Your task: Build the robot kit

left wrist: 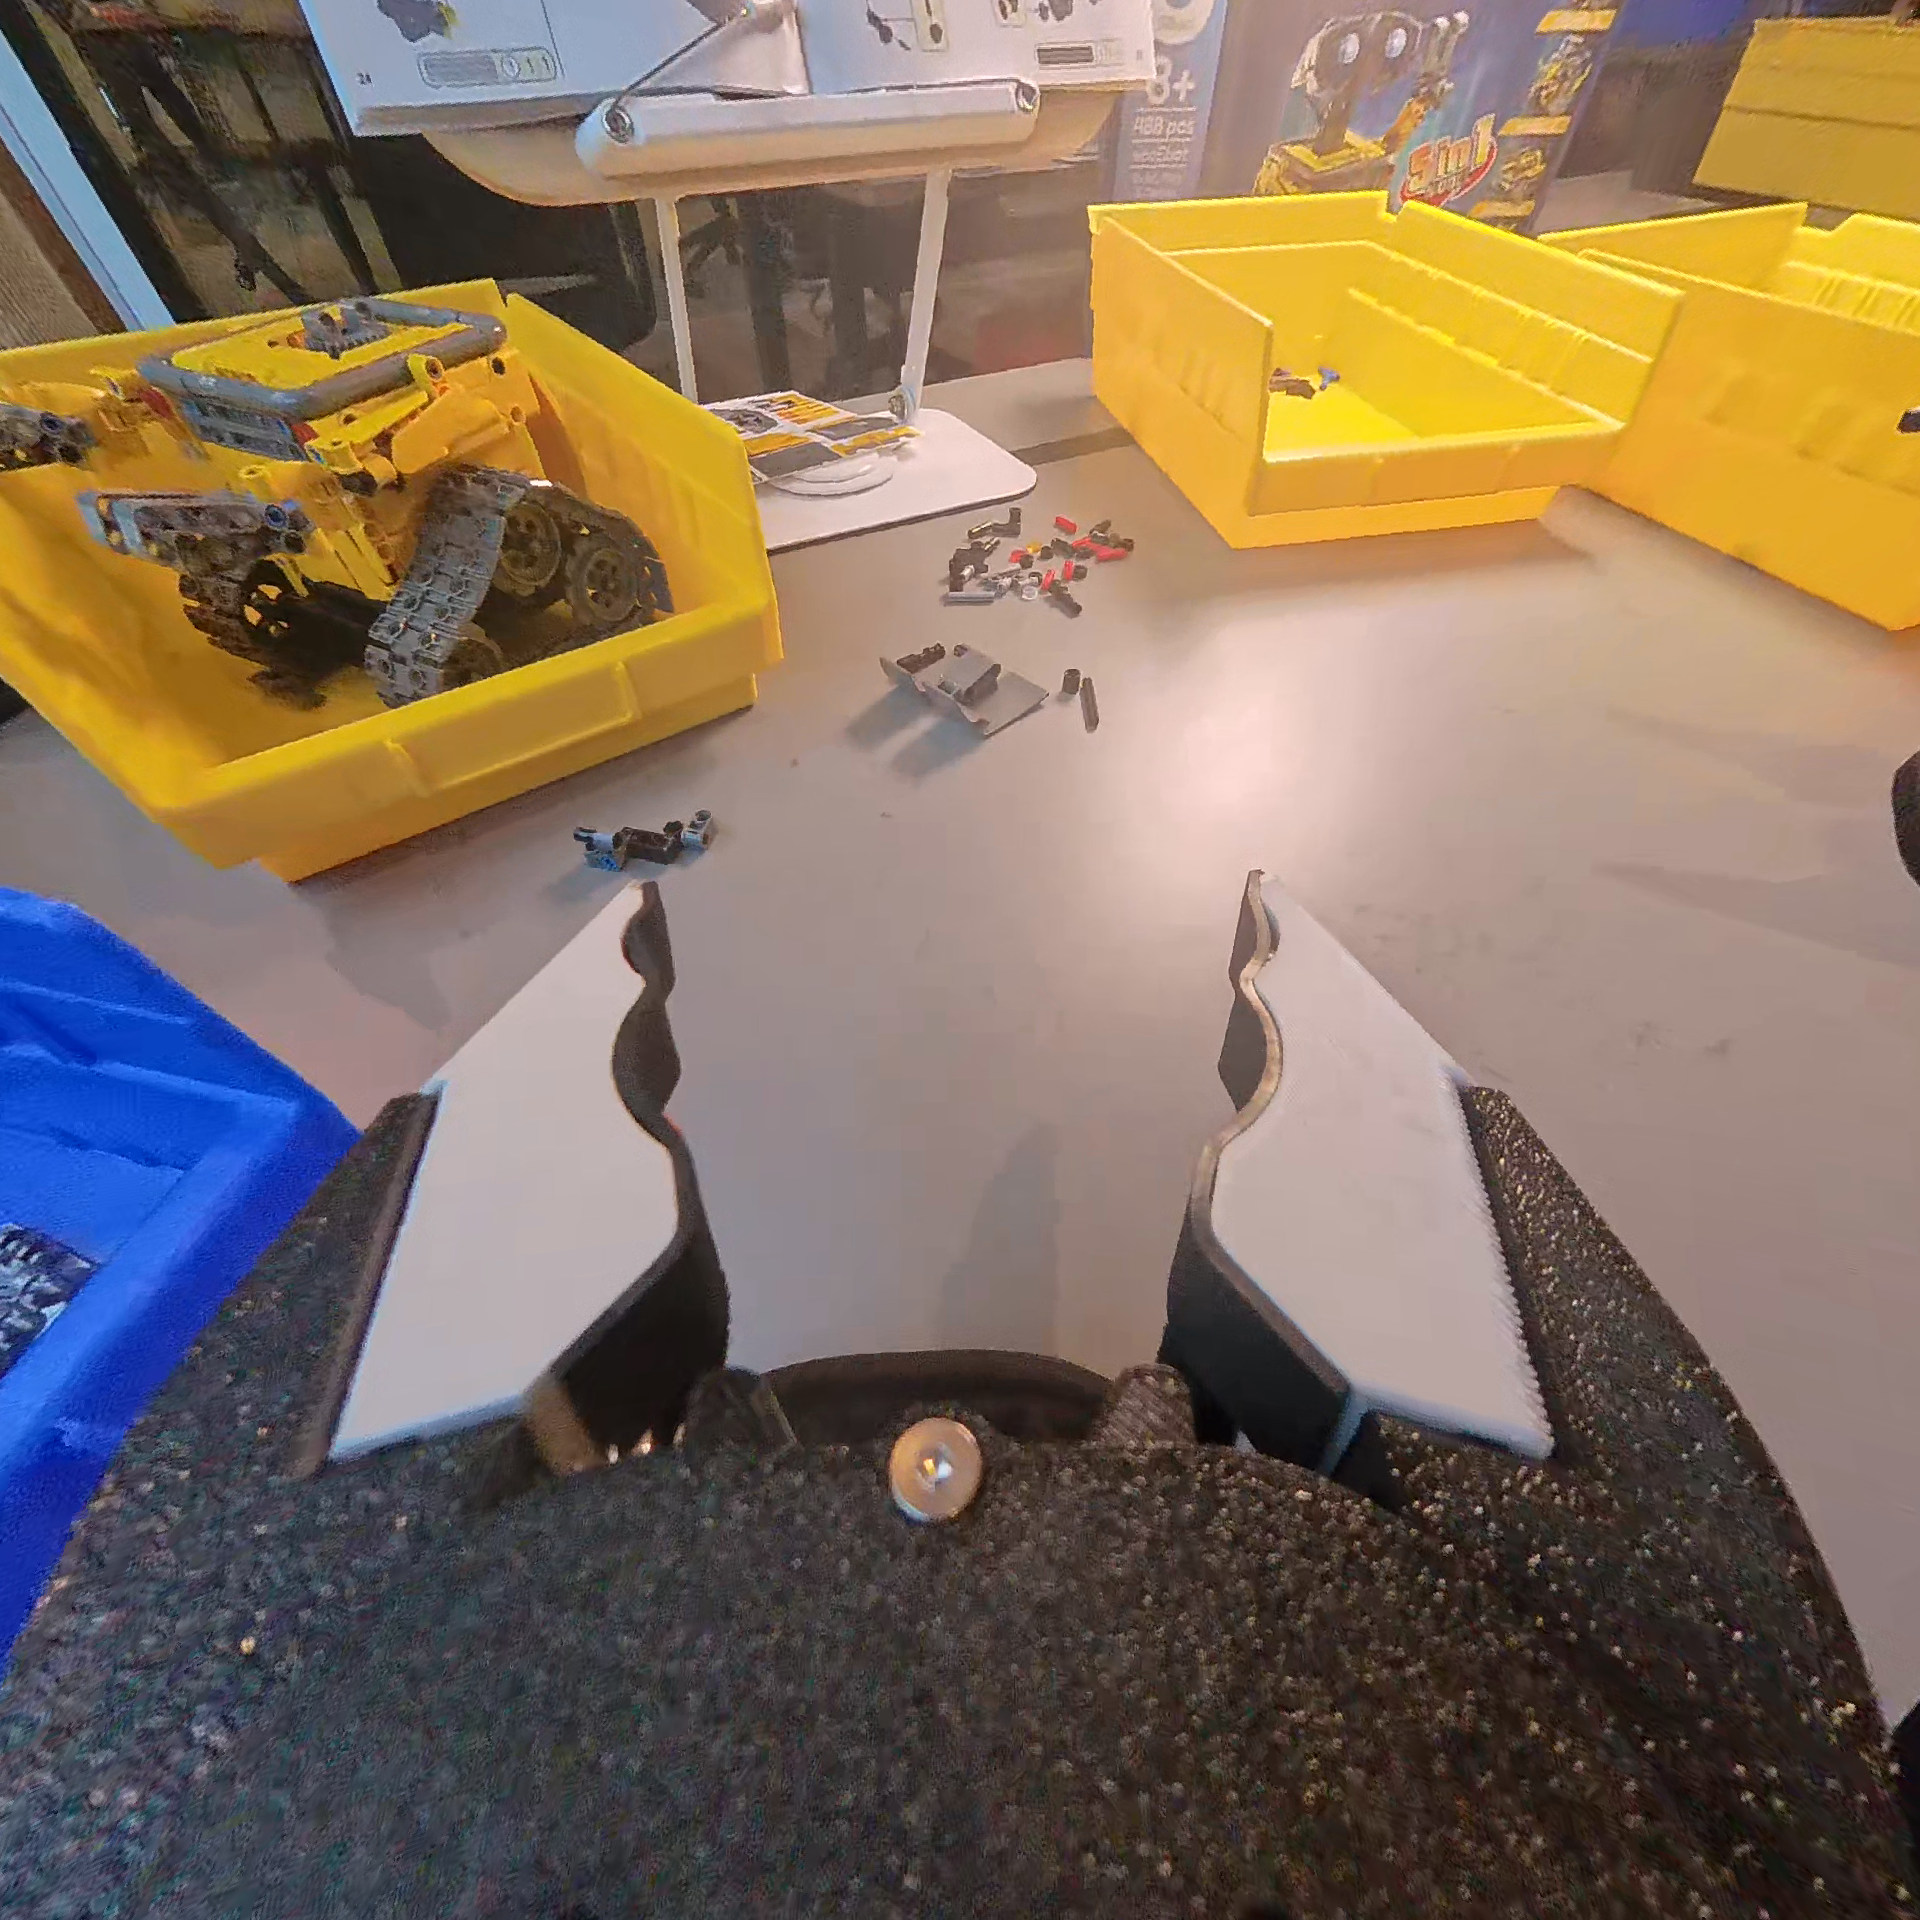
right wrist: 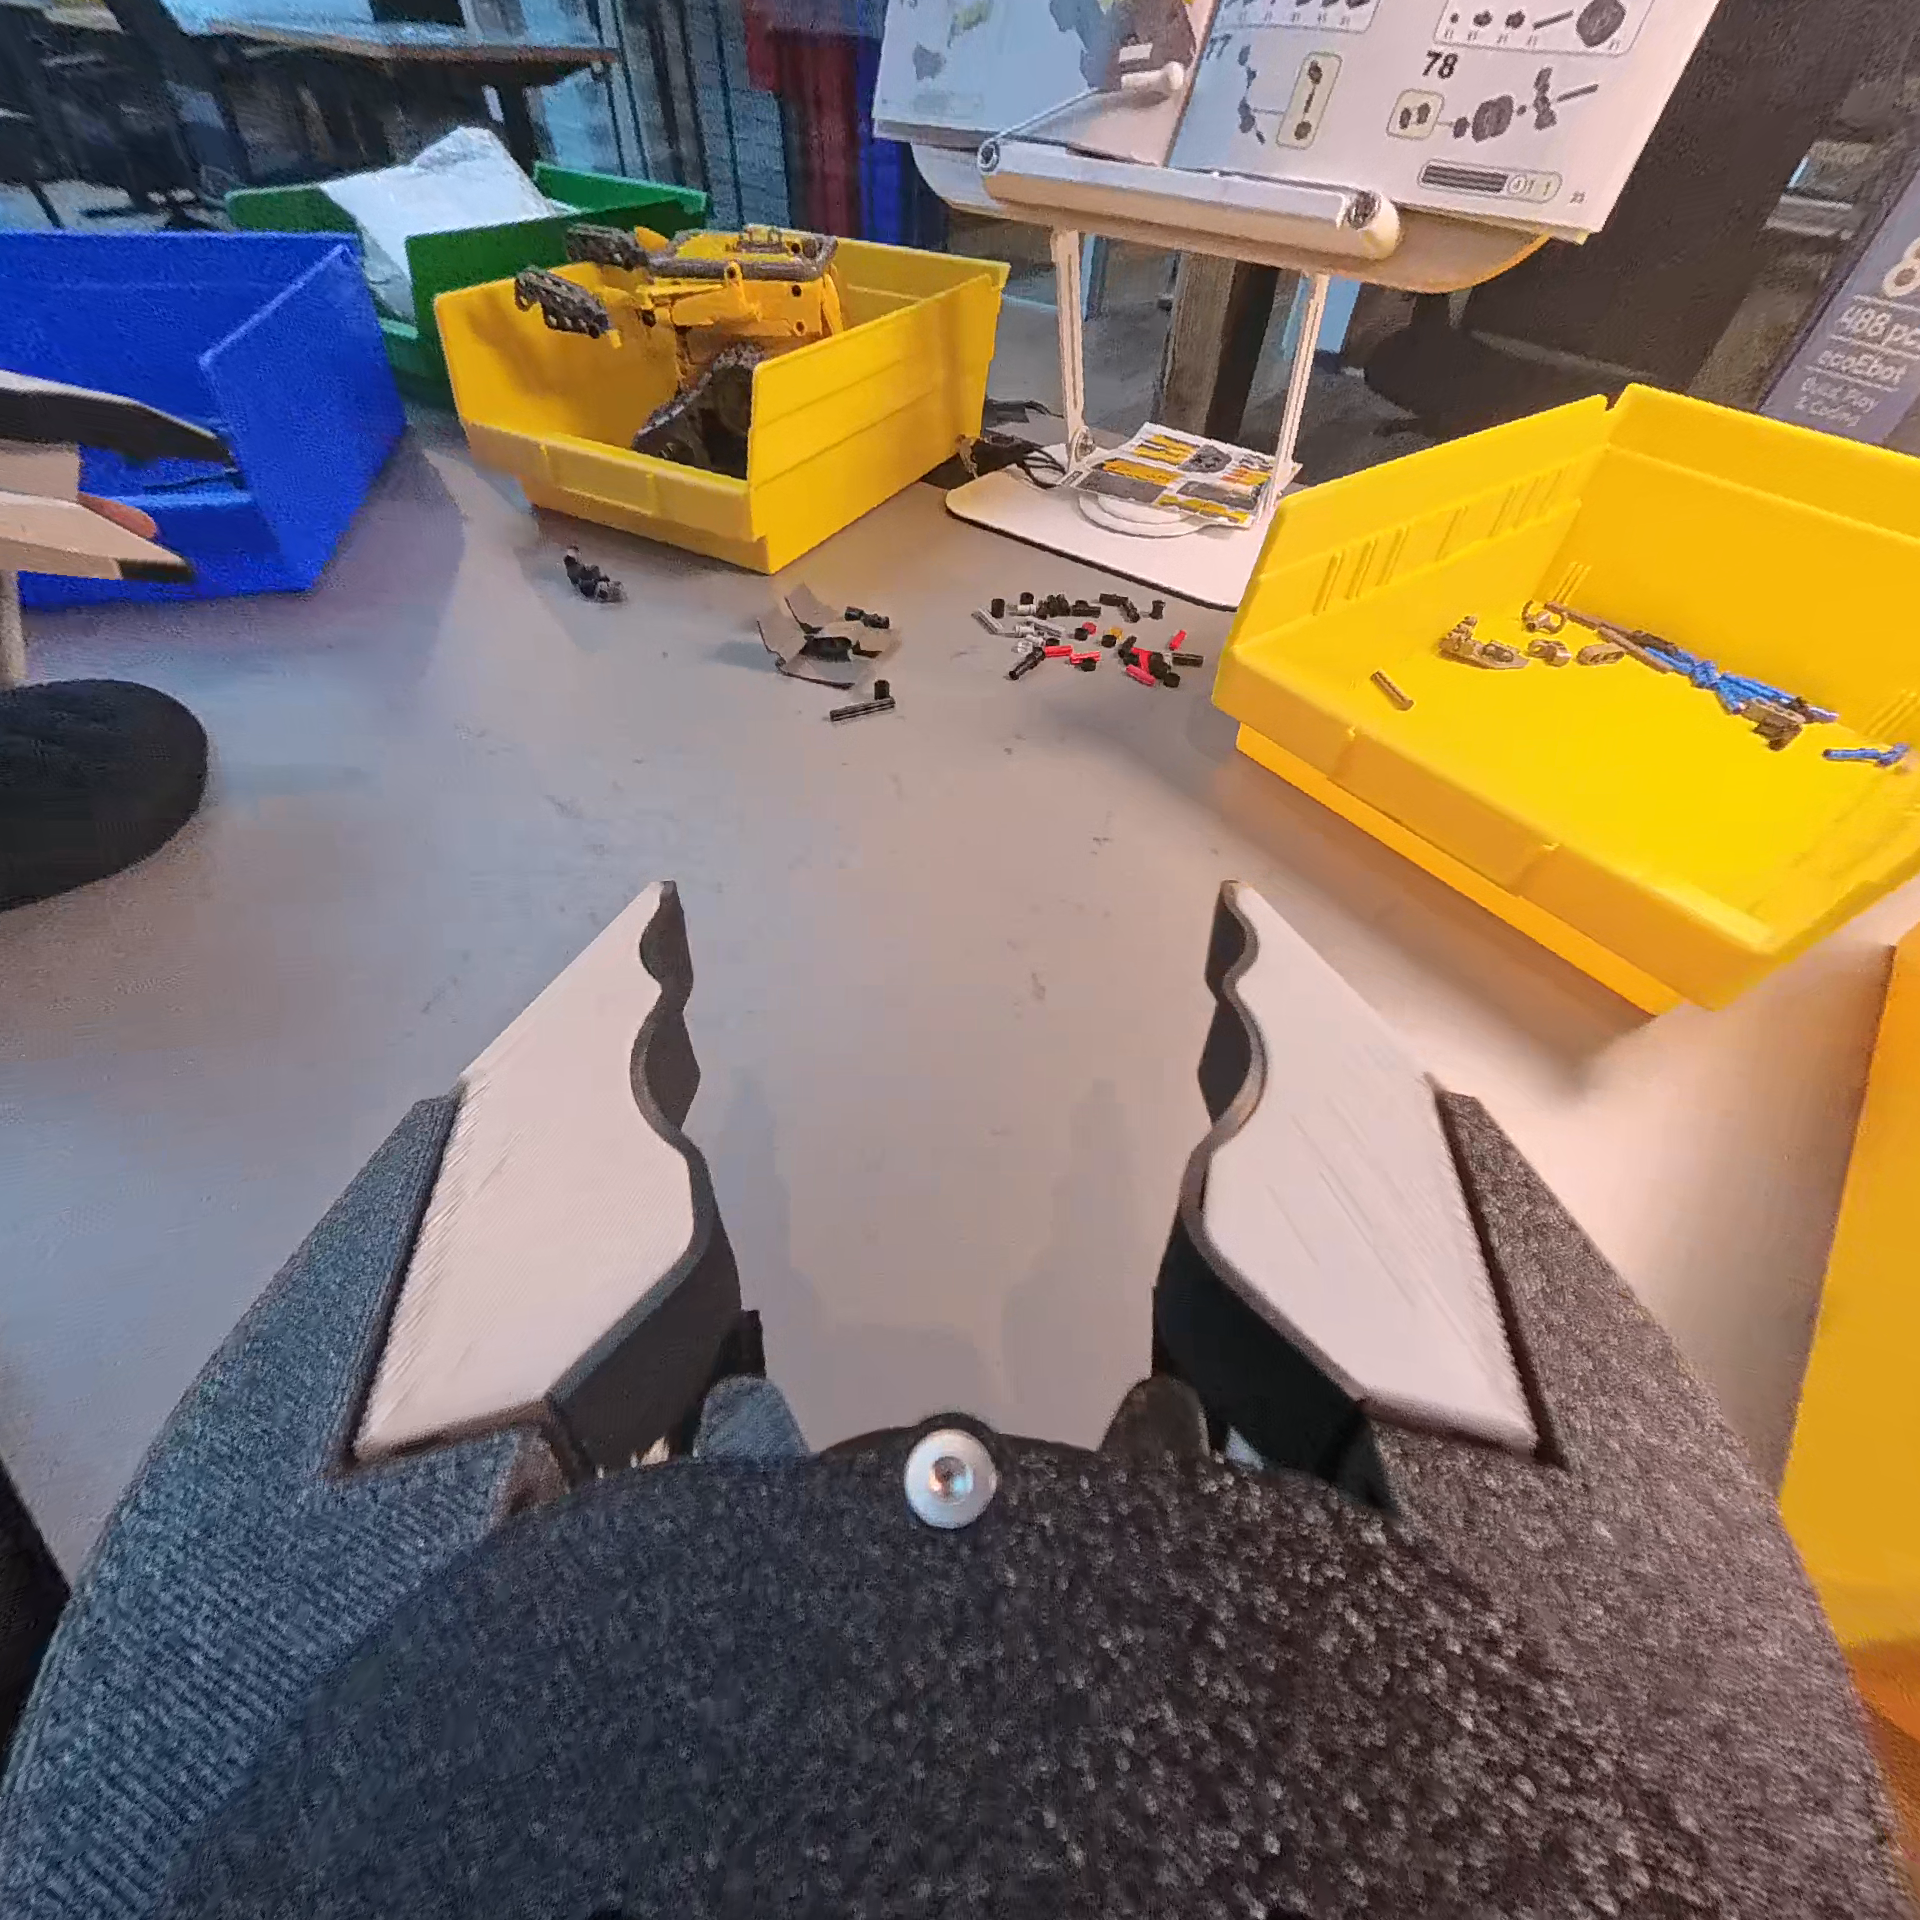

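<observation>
Left wrist view shows the left gripper (left wrist: 951, 894) spread wide and holding nothing, poised over bare grey table (left wrist: 1351, 831). Nearest to it, at about 11 o'clock from its tips, lies a small grey-and-black subassembly (left wrist: 646, 840), just beside the front wall of a yellow bin (left wrist: 468, 748). That bin holds a yellow tracked model (left wrist: 343, 499). Farther on at 12 o'clock sit a grey plate piece (left wrist: 961, 691) and, beyond it, a scatter of small black and red pins (left wrist: 1039, 566). A blue bin (left wrist: 135, 1143) sits at 9 o'clock.

Right wrist view shows the right gripper (right wrist: 948, 891) equally wide and empty, also over bare table. A shallow yellow tray (right wrist: 1558, 862) at 2 o'clock holds blue and tan parts (right wrist: 1662, 665). A book stand (right wrist: 1184, 208) with an open instruction booklet stands at 12 o'clock, a sticker sheet (right wrist: 1174, 478) on its base. The left gripper's fingers show at 9 o'clock, near the blue bin.

Any pick among these loose parts would likely call for a low, level approach and a much narrower opening, since the pins are tiny, lie close together, and would roll if nudged. The grey plate lies flat and would probably need to be gripped by an edge.
</observation>
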The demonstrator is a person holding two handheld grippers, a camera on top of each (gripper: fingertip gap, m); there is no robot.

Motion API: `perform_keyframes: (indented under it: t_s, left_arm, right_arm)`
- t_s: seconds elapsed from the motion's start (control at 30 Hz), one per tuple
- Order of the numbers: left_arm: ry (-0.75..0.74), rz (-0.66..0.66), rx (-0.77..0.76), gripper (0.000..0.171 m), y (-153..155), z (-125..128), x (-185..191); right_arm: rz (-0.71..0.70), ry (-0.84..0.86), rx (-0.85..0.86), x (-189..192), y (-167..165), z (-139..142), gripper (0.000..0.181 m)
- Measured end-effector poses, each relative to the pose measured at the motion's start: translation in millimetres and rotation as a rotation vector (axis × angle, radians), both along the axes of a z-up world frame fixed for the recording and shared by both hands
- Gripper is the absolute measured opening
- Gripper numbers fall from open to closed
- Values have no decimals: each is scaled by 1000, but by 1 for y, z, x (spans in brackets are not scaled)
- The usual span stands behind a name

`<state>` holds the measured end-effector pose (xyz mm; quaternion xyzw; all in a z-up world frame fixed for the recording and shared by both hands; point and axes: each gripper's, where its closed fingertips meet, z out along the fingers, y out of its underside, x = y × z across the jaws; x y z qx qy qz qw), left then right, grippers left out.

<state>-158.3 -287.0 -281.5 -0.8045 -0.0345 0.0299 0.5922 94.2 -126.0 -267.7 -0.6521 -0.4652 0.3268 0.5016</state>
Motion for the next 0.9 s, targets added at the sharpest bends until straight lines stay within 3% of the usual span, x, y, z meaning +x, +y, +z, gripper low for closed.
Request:
perform_keyframes:
  t_s: [0.3,0.6,0.9]
  left_arm:
    - [27,15,-9,104,5,-1,-2]
    - [6,19,54,80,12,13,-3]
    - [-4,40,58,75,15,14,-12]
  right_arm:
    - [-15,10,12,5,4,-3,93]
    - [24,21,-8,0,1,-6,79]
    - [54,38,4,-10,1,-1,70]
